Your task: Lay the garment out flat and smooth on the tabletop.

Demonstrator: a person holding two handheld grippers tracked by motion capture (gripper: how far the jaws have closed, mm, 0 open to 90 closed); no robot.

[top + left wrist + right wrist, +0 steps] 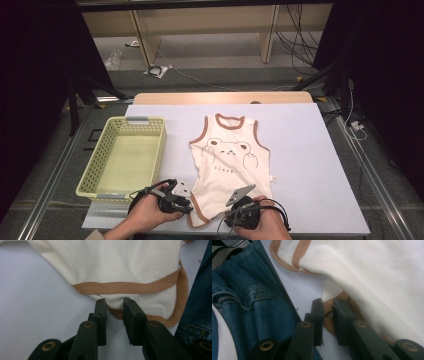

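Lettering under the bear print on the cream vest [230, 160] is too small to read. Vest lies flat at centre of the surface [310, 165]. Yellow basket [95, 170], far left, holds nothing. Left tool [114, 305] and right tool [328, 307] are part-open, straddling the near hem.

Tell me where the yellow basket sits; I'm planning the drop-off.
In the high view, the yellow basket sits on the table's left side, left of the cream bodysuit.
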